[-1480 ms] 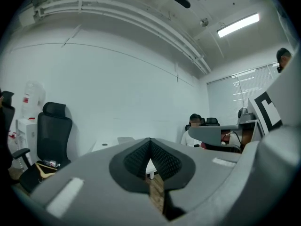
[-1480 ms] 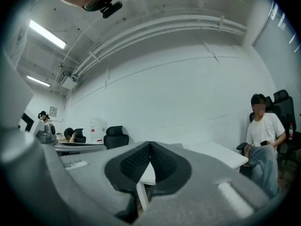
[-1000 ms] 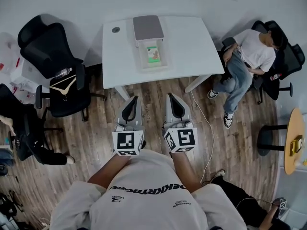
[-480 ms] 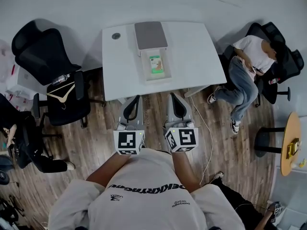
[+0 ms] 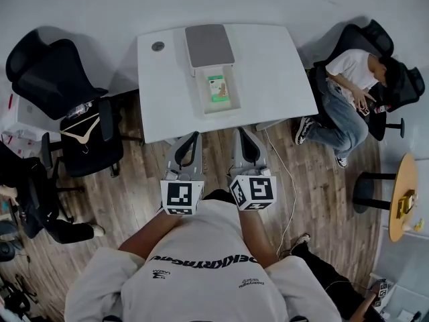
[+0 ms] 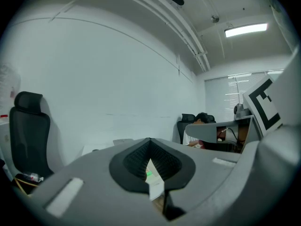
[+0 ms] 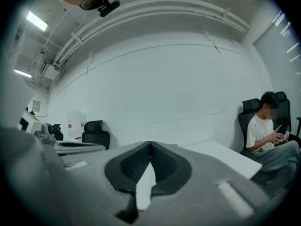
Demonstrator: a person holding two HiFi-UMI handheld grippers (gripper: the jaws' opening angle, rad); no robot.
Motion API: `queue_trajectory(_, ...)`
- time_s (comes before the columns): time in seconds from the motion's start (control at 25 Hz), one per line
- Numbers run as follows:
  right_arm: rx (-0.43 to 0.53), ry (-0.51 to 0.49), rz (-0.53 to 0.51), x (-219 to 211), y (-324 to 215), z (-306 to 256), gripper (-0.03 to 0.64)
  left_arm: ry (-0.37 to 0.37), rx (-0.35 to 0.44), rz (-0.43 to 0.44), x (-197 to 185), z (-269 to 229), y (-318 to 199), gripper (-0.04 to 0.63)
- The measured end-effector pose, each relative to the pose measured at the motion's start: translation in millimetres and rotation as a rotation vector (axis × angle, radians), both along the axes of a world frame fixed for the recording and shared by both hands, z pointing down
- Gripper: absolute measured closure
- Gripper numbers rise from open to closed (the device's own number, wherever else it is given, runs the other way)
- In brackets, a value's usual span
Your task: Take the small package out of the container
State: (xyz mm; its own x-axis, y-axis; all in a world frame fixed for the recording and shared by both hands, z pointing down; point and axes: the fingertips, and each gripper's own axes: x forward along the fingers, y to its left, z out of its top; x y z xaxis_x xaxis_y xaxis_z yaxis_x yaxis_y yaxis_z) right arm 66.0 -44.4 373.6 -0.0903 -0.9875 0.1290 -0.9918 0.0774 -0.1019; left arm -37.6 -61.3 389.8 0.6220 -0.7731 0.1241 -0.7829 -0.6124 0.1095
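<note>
A clear container [image 5: 231,102] stands on the white table [image 5: 281,72], its grey lid [image 5: 210,45] folded back at the far end. The small green package [image 5: 216,88] lies inside it. My left gripper [image 5: 194,135] and right gripper [image 5: 240,132] hang side by side over the wooden floor, just short of the table's near edge and short of the container. Both are shut with nothing in them. In the left gripper view the left gripper [image 6: 149,139] has its pads meeting at the tip, and a sliver of the green package [image 6: 149,174] shows through the gap. The right gripper [image 7: 150,143] points at the table top.
Black office chairs [image 5: 57,79] stand left of the table, one with a wooden hanger [image 5: 80,124] on it. A person [image 5: 348,89] sits in a chair at the right. A cable [image 5: 289,180] runs over the floor. A round wooden table [image 5: 404,196] is far right.
The table and container have shifted a little in the head view. Both grippers stay shut and side by side. The seated person has drawn the legs in.
</note>
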Motion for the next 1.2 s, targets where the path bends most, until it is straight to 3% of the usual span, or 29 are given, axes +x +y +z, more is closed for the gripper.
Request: queue_trajectory(1.2, -0.089, -0.029, -0.117, 42, -100, 40, 0.617, -0.048, -0.067, -0.112, 40, 36, -81, 0.592)
